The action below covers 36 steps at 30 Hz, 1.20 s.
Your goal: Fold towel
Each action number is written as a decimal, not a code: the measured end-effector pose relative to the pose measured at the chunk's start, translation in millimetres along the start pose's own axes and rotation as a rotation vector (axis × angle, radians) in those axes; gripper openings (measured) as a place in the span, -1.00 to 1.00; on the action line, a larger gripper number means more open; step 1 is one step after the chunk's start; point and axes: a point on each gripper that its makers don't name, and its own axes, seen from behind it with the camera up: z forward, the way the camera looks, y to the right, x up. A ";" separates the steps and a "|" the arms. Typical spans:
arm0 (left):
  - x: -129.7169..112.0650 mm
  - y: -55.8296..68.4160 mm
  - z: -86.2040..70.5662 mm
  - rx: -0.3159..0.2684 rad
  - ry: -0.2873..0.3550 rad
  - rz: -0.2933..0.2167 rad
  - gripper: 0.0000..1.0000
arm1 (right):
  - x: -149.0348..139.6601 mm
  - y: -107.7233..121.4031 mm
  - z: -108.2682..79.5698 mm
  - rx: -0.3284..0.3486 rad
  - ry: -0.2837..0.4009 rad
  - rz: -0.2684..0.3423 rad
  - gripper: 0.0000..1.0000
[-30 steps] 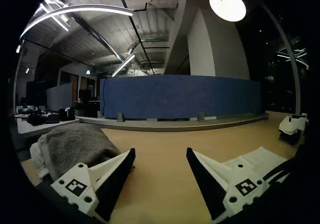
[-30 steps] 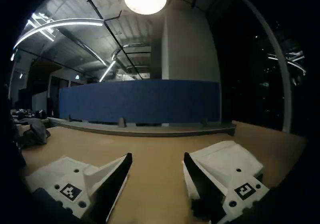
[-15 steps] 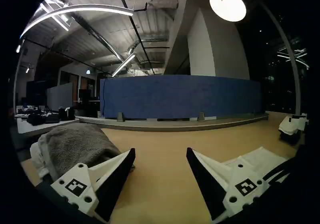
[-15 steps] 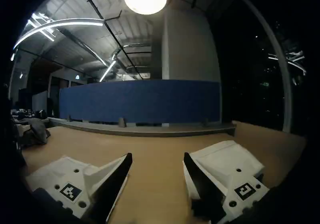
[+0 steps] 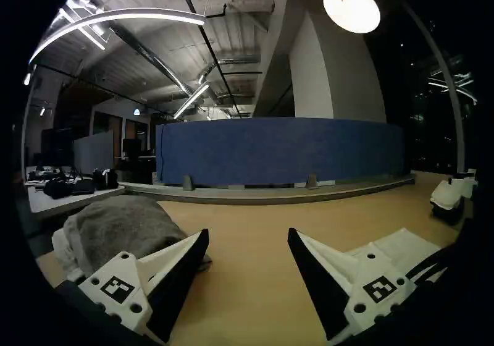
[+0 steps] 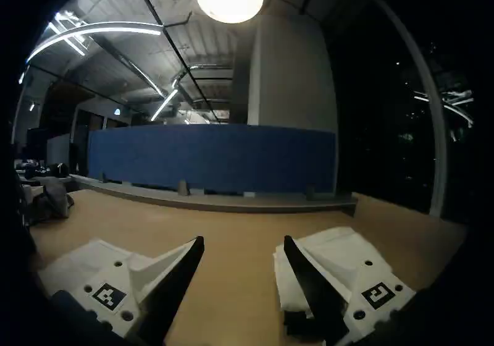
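A crumpled grey towel (image 5: 117, 225) lies heaped on a white cloth (image 5: 62, 247) at the left of the wooden table (image 5: 247, 222), just behind my left gripper's left finger. My left gripper (image 5: 247, 247) is open and holds nothing. A flat white towel (image 5: 401, 244) lies behind its right finger. My right gripper (image 6: 242, 250) is open and holds nothing. A folded white towel stack (image 6: 321, 247) sits under its right finger, a flat white towel (image 6: 80, 256) lies behind its left finger, and the grey towel (image 6: 52, 198) is far off at the left.
A long blue partition (image 5: 278, 151) on a grey ledge runs along the table's far edge. A white object on a dark base (image 5: 451, 194) sits at the far right. A side desk with dark gear (image 5: 68, 185) stands beyond the grey towel.
The right gripper view has shifted and risen slightly, so more of the folded white stack shows under the right finger. The left gripper view has barely moved.
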 end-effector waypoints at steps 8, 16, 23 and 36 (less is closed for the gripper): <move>54.7 6.0 -8.5 -0.018 -0.012 0.016 0.90 | 52.8 -7.9 -9.3 0.025 -0.008 0.041 1.00; 120.2 4.6 -11.3 -0.031 -0.007 -0.018 0.89 | 114.3 2.2 -18.1 0.003 0.012 0.065 1.00; 161.1 8.5 -7.9 -0.046 0.007 -0.020 0.89 | 150.8 7.7 -21.1 -0.006 0.008 0.050 1.00; 136.5 44.3 -13.9 -0.219 -0.161 0.052 0.89 | 150.0 -20.6 -29.5 0.122 -0.094 -0.023 1.00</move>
